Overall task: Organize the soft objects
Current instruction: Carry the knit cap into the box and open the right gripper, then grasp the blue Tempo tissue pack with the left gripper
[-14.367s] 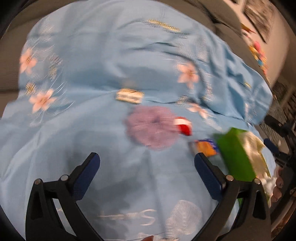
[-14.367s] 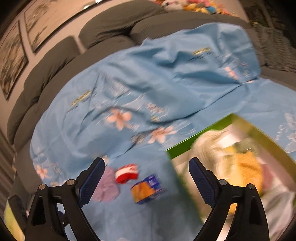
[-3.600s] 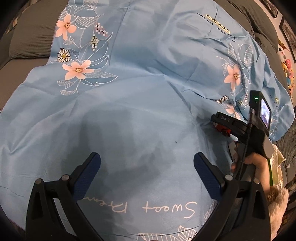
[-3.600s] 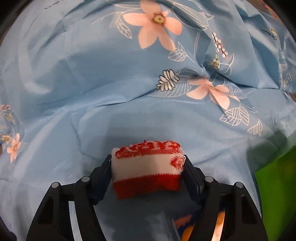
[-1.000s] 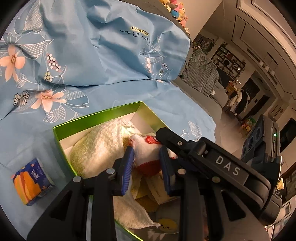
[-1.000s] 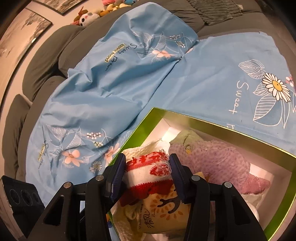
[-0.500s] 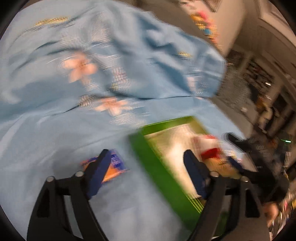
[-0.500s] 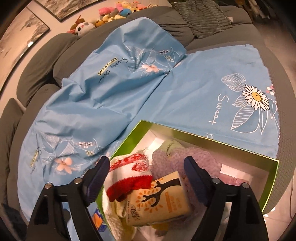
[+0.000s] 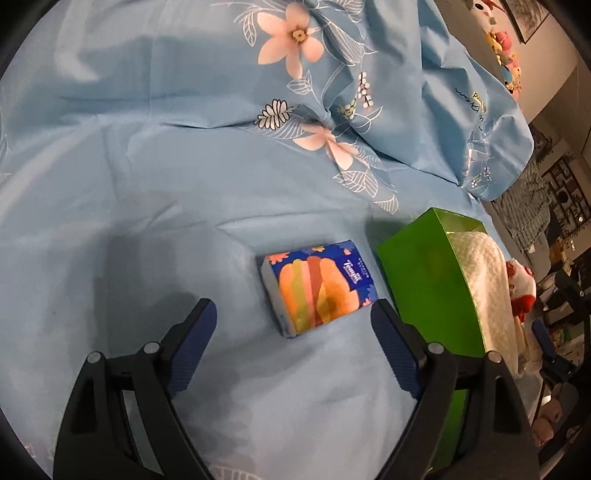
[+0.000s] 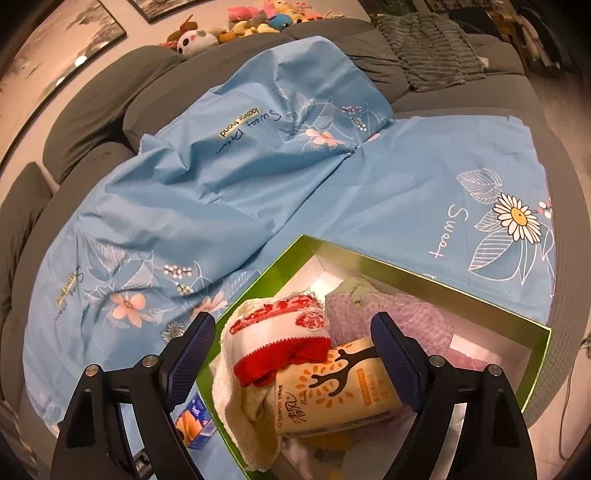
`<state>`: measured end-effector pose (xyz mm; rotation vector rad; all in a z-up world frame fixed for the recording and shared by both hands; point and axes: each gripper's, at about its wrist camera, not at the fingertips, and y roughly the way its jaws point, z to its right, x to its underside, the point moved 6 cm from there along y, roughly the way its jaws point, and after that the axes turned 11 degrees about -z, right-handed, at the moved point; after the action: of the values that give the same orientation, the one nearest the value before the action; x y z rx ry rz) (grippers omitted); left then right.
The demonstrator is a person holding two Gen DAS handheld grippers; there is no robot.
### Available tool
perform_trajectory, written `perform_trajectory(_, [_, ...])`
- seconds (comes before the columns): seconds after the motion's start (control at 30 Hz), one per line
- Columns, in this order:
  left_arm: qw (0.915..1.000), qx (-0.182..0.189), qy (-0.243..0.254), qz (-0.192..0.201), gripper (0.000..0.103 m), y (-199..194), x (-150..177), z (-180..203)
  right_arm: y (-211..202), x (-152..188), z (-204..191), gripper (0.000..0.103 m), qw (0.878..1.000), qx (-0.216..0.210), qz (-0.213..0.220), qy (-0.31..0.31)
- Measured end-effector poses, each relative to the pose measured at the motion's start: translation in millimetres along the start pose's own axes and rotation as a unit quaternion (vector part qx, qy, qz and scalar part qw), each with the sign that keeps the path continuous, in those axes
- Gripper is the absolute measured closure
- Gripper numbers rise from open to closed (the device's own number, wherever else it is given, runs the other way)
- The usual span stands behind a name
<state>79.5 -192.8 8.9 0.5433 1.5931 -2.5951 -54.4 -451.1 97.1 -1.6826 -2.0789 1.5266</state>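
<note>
An orange and blue tissue pack (image 9: 317, 286) lies on the blue sheet, left of the green box (image 9: 424, 280). My left gripper (image 9: 291, 310) hovers just short of the pack; its jaws are opening and the pads touch nothing. In the right wrist view the green box (image 10: 406, 273) holds a red and white cloth (image 10: 284, 332), a beige tissue pack with a tree print (image 10: 340, 391), a purple puff (image 10: 388, 314) and a white towel (image 10: 236, 391). My right gripper (image 10: 293, 325) stands open above the red and white cloth, clear of it.
The flowered blue sheet (image 10: 258, 192) covers a grey sofa (image 10: 88, 103), bunched into folds at the back. Plush toys (image 10: 236, 26) line the sofa's top. The sheet's edge and the floor lie to the right of the box.
Both grippers opened. The right one let go of the red and white cloth inside the box and lifted a little. The left one swung from the box over to the orange and blue pack.
</note>
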Motion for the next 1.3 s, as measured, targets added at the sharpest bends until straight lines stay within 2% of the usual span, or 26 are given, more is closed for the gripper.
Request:
perform_trajectory(0.3, [0.9992,-0.038,0.003,-0.012,0.018,24,-7,4,-2,1,-2,0.016,1.0,0.001,0.003,-0.001])
perform_trajectory(0.53, [0.999,-0.043,-0.002,-0.004,0.015,29,-11,12,-3,3,-6,0.016,1.0,-0.001,0.004,-0.008])
perform_trajectory(0.7, [0.9976,-0.069,0.0,0.008,0.013,36,-13,19,-3,3,-6,0.016,1.0,-0.003,0.001,-0.007])
perform_trajectory(0.73, [0.9975,-0.07,-0.001,0.011,0.015,37,-14,19,-3,3,-7,0.016,1.0,-0.002,0.0,-0.008])
perform_trajectory(0.77, [0.9975,-0.07,-0.003,0.015,0.026,36,-14,19,-3,3,-7,0.016,1.0,-0.002,0.0,-0.009])
perform_trajectory(0.93, [0.9974,-0.068,-0.008,0.022,0.031,24,-7,10,-10,3,-13,0.016,1.0,-0.005,0.008,-0.02])
perform_trajectory(1.07, [0.9955,-0.088,-0.018,0.029,0.031,1,10,-14,-18,9,-34,0.016,0.998,-0.023,0.011,-0.056])
perform_trajectory(1.13, [0.9947,-0.095,-0.026,0.029,0.031,-11,21,-27,-17,18,-53,0.016,0.995,-0.05,-0.005,-0.082])
perform_trajectory(1.23, [0.993,-0.108,-0.039,0.026,0.031,-25,37,-50,-10,42,-89,0.016,0.985,-0.1,-0.053,-0.128])
perform_trajectory(1.3, [0.9913,-0.118,-0.054,0.025,0.031,-35,50,-68,3,70,-119,0.016,0.972,-0.122,-0.105,-0.174])
